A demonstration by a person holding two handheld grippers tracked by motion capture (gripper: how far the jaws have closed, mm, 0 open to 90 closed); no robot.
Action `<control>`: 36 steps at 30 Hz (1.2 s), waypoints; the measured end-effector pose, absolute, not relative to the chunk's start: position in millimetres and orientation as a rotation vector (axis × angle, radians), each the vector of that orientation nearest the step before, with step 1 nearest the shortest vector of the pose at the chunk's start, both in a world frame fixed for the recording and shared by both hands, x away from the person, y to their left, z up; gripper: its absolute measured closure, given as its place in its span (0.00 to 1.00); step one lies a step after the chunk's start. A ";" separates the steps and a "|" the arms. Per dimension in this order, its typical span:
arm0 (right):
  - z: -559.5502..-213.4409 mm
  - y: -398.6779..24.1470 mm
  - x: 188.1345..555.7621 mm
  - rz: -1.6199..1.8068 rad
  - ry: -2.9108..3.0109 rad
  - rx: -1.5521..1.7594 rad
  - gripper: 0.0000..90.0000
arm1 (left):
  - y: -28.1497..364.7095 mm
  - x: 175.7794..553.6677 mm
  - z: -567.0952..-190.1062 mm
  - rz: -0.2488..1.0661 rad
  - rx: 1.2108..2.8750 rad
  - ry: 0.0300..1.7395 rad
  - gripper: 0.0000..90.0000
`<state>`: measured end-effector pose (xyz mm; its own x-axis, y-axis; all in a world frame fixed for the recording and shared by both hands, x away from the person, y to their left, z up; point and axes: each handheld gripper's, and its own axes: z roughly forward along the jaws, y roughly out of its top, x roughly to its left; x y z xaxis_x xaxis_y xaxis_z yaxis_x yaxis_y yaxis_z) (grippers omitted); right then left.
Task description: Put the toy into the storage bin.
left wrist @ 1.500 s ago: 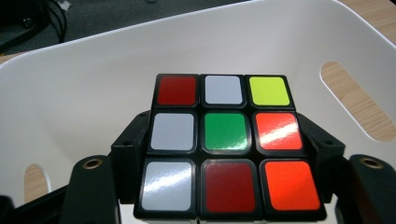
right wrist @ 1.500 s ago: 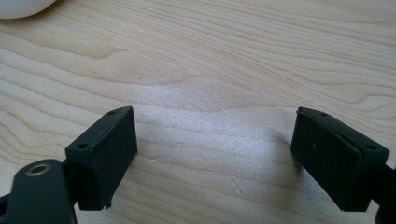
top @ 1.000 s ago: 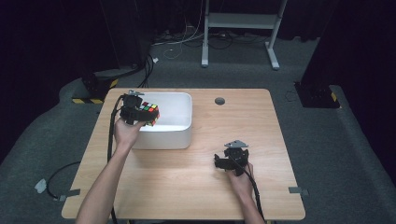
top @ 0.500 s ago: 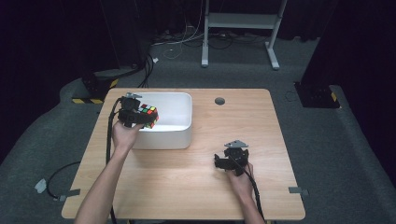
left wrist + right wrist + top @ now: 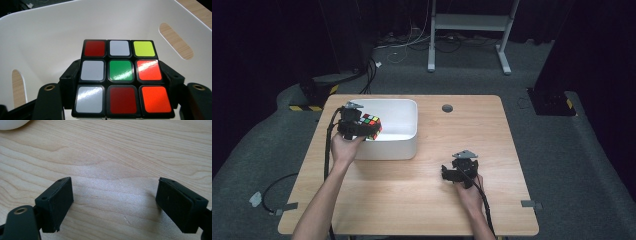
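A colour-tiled puzzle cube (image 5: 122, 80) sits clamped between the jaws of my left tool (image 5: 354, 126), held over the white bin (image 5: 404, 145) at the frame's left; my right tool (image 5: 458, 172) rests released, jaws spread, on the wooden desk (image 5: 492, 140) lower right

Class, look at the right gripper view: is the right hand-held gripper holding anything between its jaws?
No, the right hand-held gripper has its jaws spread wide apart, with bare wooden table between them.
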<state>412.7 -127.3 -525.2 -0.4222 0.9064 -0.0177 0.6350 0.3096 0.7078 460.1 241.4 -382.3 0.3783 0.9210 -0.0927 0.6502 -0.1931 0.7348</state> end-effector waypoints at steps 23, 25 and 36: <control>-525.2 -127.3 412.6 0.885 2.167 1.371 0.16 | 238.7 448.1 -386.6 0.488 1.914 1.352 0.37; -525.2 -127.2 412.6 0.885 2.167 1.371 0.16 | 239.0 448.6 -387.3 0.484 1.917 1.355 0.37; -525.2 -127.2 412.6 0.885 2.167 1.371 0.16 | 240.2 450.3 -391.3 0.470 1.924 1.371 0.37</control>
